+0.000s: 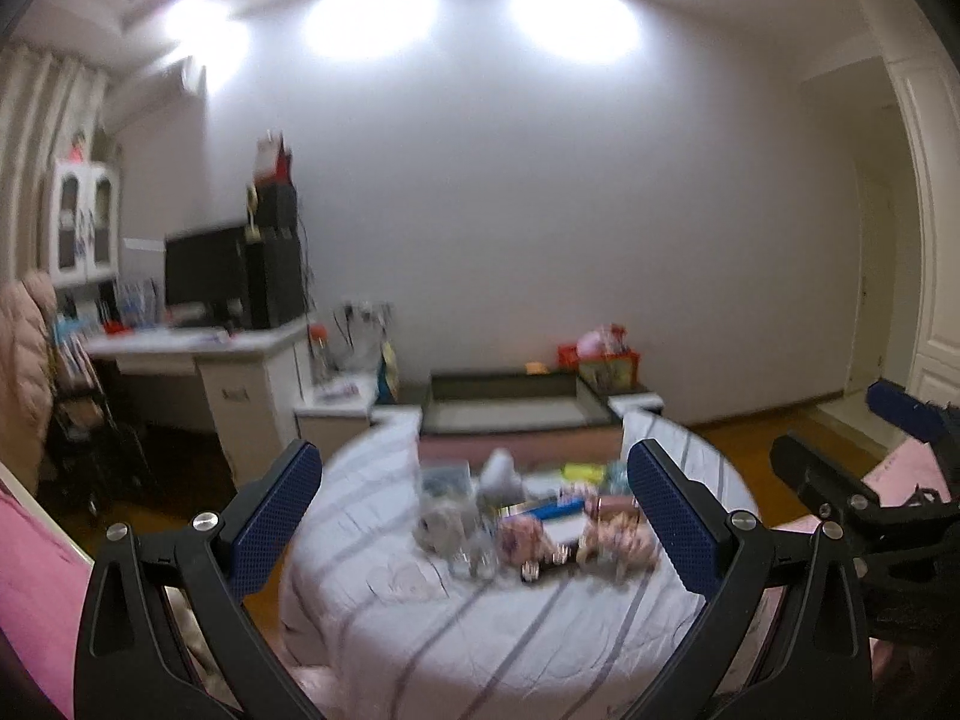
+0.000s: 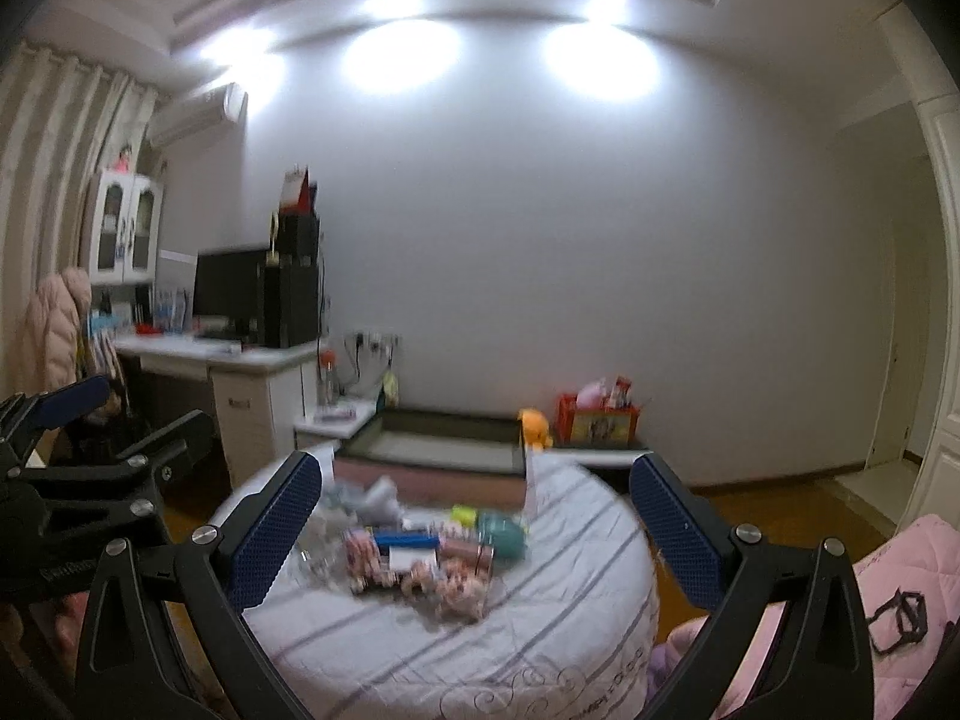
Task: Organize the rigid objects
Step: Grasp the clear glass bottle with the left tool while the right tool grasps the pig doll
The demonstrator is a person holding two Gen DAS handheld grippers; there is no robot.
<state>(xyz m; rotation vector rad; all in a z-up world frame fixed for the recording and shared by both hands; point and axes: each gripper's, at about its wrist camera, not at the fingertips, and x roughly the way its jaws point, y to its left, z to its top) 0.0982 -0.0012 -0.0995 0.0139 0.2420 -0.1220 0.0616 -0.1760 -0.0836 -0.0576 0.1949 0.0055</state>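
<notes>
Above the striped quilted bed [image 1: 510,630], both grippers — left [image 1: 474,516], right [image 2: 474,525] — gape, dimpled blue pads [image 1: 273,516] empty.

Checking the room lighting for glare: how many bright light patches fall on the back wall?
3: left patch near the air conditioner, middle patch, right patch. Others may lie outside the view.

I can read no text here; faint lettering runs along the striped bedsheet's [image 2: 480,630] lower hem, perhaps a brand, too blurred to make out.
</notes>
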